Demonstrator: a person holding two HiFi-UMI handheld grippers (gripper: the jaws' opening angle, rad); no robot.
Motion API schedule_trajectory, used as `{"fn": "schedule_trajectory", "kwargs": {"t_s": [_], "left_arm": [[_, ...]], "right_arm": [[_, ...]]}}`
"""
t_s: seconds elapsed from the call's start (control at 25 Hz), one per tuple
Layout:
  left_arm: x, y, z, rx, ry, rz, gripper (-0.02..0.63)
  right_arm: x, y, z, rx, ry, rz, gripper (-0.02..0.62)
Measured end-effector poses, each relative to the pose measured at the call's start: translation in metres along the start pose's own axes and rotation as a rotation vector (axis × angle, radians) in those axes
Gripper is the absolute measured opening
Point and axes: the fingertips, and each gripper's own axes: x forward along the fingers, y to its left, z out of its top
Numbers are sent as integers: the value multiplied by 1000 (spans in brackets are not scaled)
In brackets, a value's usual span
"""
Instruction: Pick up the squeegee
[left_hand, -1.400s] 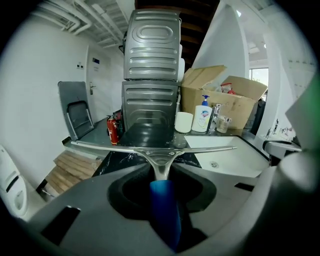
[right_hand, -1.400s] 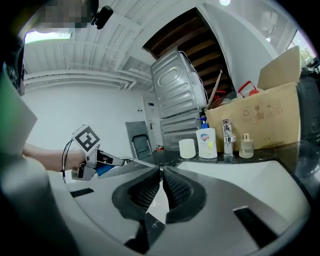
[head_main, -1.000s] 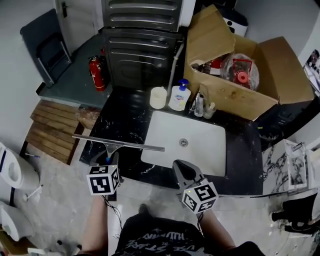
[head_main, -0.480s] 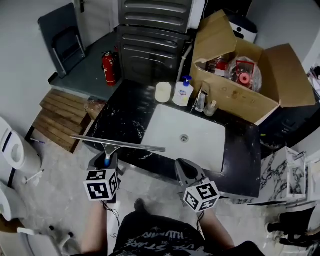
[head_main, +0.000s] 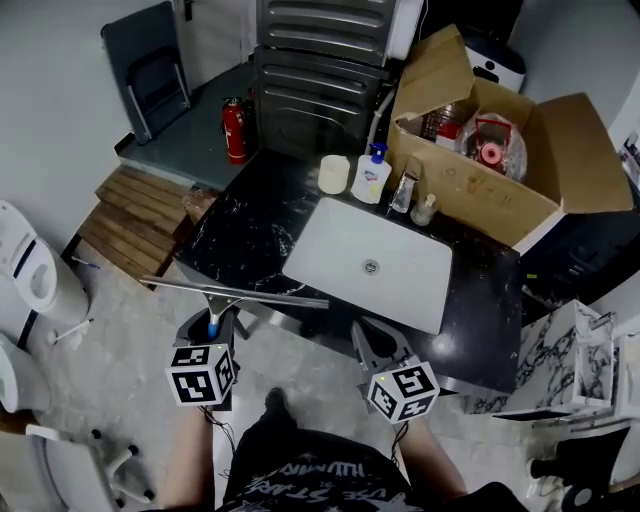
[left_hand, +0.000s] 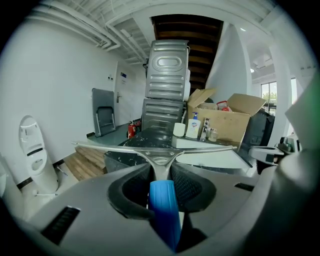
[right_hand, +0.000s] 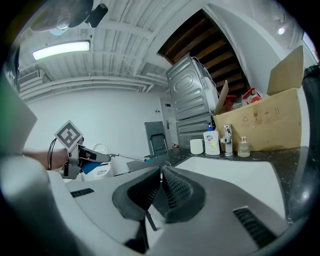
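Blue-handled squeegee (head_main: 240, 293) in left gripper (head_main: 214, 320), near front edge of counter (head_main: 250, 225)

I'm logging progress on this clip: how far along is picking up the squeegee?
Done: the squeegee is off the black counter, in the air before it. In hand: the left gripper is shut on its blue handle; the right gripper is shut, empty. Left: nothing of the pickup.

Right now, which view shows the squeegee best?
Head view: the squeegee shows its full blade, handle clamped in the left tool. Left gripper view shows it end-on, foreshortened; right gripper view only a distant sliver.
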Motion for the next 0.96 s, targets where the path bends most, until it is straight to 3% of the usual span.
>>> {"fn": "schedule_trajectory", "kwargs": {"t_s": [0.36,0.96], "left_arm": [[-42,-20,-38,-25,-3,29,138],[-125,-61,-100,-49,-10,55,138]], "right_arm": [[-45,16,-29,-1,23,46,48],[-147,39,-69,0,36,51,48]]}}
